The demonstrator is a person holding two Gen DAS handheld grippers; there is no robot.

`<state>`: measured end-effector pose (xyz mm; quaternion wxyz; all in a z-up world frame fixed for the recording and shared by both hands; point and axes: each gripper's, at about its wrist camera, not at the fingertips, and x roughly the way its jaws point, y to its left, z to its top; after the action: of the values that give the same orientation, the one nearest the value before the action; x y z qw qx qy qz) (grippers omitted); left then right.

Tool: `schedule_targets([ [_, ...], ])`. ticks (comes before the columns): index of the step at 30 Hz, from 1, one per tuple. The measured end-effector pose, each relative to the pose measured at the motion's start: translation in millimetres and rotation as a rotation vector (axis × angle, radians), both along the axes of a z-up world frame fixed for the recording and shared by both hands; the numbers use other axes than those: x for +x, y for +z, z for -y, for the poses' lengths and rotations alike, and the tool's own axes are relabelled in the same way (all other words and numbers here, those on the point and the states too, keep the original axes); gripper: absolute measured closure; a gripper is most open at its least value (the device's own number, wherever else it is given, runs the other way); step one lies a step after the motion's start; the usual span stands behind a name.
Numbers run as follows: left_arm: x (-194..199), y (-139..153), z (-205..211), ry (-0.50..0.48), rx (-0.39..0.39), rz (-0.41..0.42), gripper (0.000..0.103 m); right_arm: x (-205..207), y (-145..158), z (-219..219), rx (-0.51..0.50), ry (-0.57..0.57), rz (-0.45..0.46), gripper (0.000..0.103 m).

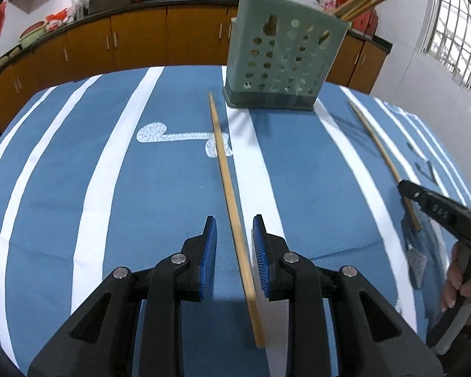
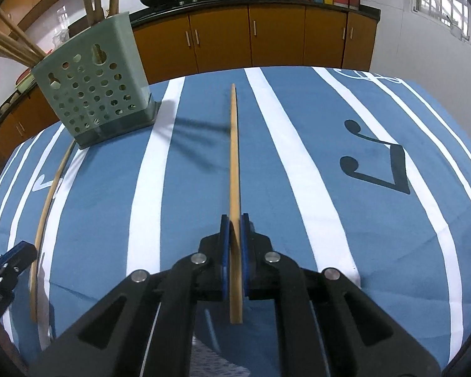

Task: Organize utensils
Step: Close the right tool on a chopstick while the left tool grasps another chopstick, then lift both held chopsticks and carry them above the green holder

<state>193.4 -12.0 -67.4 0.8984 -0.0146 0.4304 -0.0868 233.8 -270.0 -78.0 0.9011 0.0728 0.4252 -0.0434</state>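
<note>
A green perforated utensil holder (image 1: 282, 59) stands on the blue striped tablecloth, with several wooden chopsticks sticking out of its top; it also shows in the right wrist view (image 2: 94, 88). My left gripper (image 1: 234, 227) is open, its blue pads on either side of a wooden chopstick (image 1: 224, 163) that lies on the cloth. My right gripper (image 2: 235, 220) is shut on a second chopstick (image 2: 234, 157), which points away toward the counter. That chopstick (image 1: 376, 147) and the right gripper's finger (image 1: 436, 207) show at the right of the left wrist view.
The tablecloth (image 1: 141, 207) has white stripes and music note prints (image 2: 376, 160). Brown cabinets (image 2: 267, 37) with a dark counter, woks and bottles run along the back. The left gripper (image 2: 6, 267) shows at the left edge of the right wrist view.
</note>
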Motion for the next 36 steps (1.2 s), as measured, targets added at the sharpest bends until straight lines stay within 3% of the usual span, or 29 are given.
schedule_targets([
  [5,1.7,-2.5,3.6,0.017,0.07,0.023,0.095,0.8,-0.2,-5.7,-0.004,0.027,0.001,0.095],
  [15,32.5,-0.4,-41.0,0.146,0.085,0.012,0.095,7.2,-0.5,-29.5,-0.014,0.131,0.01,0.095],
  [36,47.2,-2.1,-57.0,0.163,0.017,0.018,0.094,16.0,-2.3,-37.6,-0.037,0.149,0.014,0.094],
])
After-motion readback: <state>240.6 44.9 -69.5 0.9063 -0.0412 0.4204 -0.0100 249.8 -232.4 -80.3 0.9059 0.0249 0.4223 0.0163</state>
